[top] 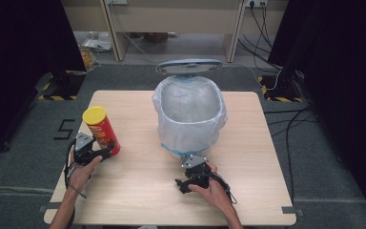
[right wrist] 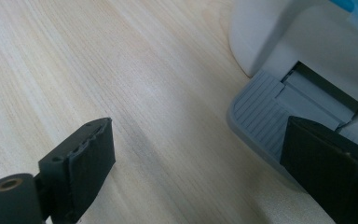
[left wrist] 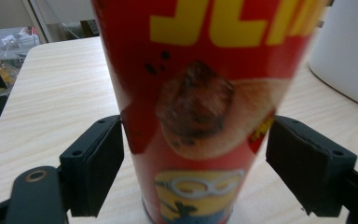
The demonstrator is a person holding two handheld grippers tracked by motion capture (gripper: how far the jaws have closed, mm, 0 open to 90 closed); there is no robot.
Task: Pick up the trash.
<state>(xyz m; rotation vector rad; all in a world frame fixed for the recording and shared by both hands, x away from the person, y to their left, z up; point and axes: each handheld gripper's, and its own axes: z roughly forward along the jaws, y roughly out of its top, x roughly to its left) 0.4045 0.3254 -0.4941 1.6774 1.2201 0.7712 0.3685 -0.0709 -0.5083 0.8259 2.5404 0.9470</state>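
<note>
On the left part of the pale wooden table (top: 138, 191), the red cardboard crisp tube with a yellow lid (top: 102, 130) is standing tilted between the left gripper's (left wrist: 193, 163) spread jaws — not yet clamped. The right gripper (top: 185, 182), also spread, is hovering by the grey pedal (right wrist: 265, 116) of the white bag-lined bin (top: 190, 114). Lid up; the drop is remaining.

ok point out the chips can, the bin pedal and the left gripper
chips can (top: 102, 129), high view, red side wall
bin pedal (right wrist: 261, 116), right gripper view, ribbed grey top
left gripper (left wrist: 193, 163), left gripper view, midway between its fingertips
</note>
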